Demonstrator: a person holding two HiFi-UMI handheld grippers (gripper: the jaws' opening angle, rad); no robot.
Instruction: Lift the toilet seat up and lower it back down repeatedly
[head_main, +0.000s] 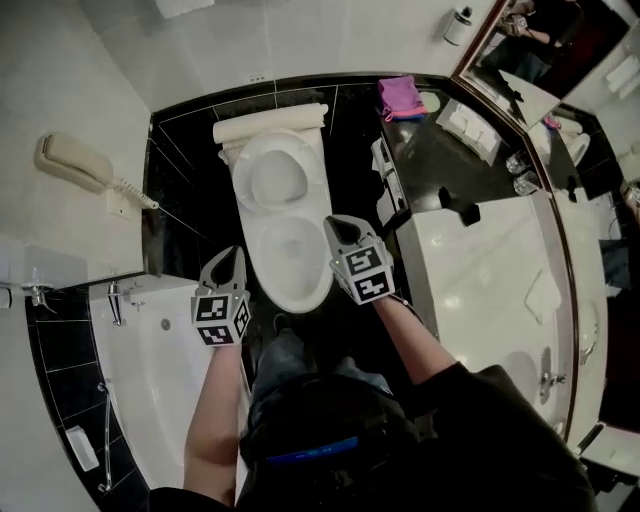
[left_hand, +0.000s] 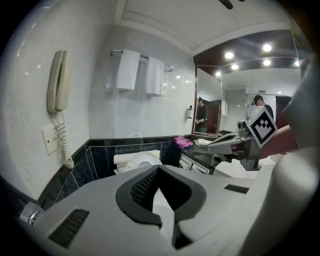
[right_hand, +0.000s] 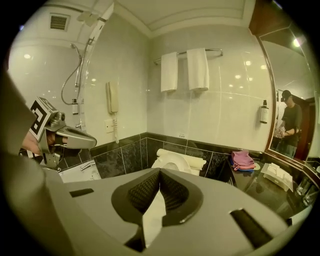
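Head view: seat stands raised against the cistern; left claw and right claw flank the bowl, touching nothing. Left gripper view: claw closed, empty. Right gripper view: closed, empty, probably readying to lower the seat.

Bathroom, fittings as seen:
- Walls: white tile above a black tile band.
- Wall phone: cream, with coiled cord.
- Two white towels on a rail.
- Mirror over a dark tabletop, which carries a pink cloth.
- White bathtub at left.
- Round ceiling lights, lit.
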